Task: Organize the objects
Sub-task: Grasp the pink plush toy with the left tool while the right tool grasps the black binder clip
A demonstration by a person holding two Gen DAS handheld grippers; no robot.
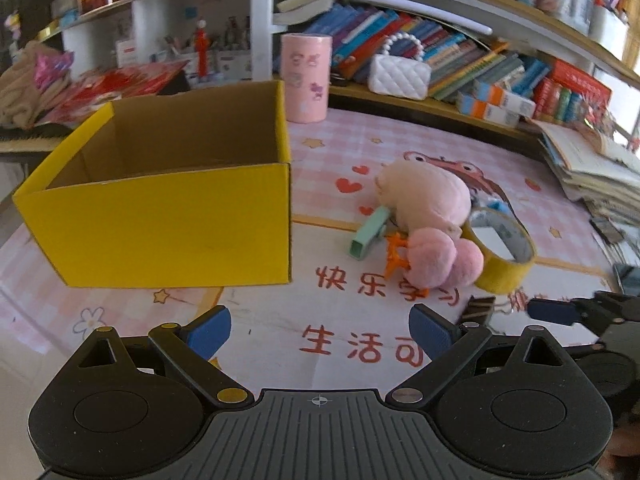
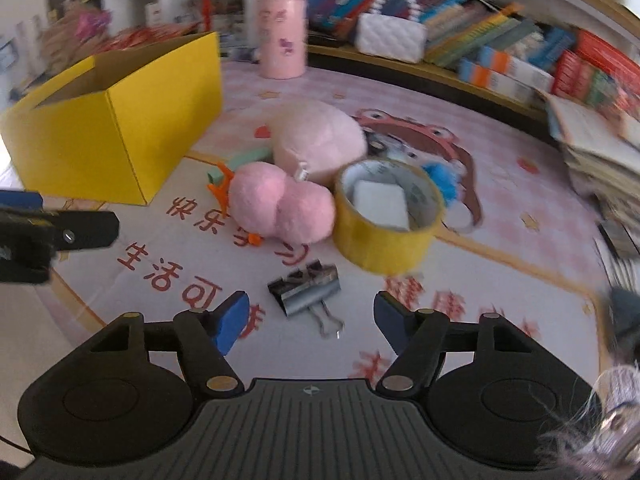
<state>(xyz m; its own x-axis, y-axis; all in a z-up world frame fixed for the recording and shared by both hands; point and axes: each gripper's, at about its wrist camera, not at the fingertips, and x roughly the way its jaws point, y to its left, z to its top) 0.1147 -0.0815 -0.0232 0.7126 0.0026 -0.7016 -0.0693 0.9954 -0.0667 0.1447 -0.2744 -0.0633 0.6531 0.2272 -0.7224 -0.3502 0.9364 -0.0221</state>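
An open yellow cardboard box [image 1: 160, 220] stands on the pink mat, left of a cluster: a pale plush [image 2: 320, 140], two pink pompoms [image 2: 280, 208], a yellow tape roll [image 2: 384, 232], a mint green piece [image 1: 368, 232] and an orange clip [image 1: 394, 256]. A black binder clip [image 2: 306, 290] lies just ahead of my right gripper [image 2: 311, 320], partly between its blue pads, which do not touch it. My left gripper [image 1: 320, 330] is open over bare mat in front of the box, with nothing between its fingers.
A pink cylinder [image 1: 306, 78] and a white quilted purse [image 1: 400, 72] stand at the back, before shelves of books. A stack of books [image 1: 600, 176] sits at the right edge. A blue pompom [image 2: 442, 180] lies behind the tape roll.
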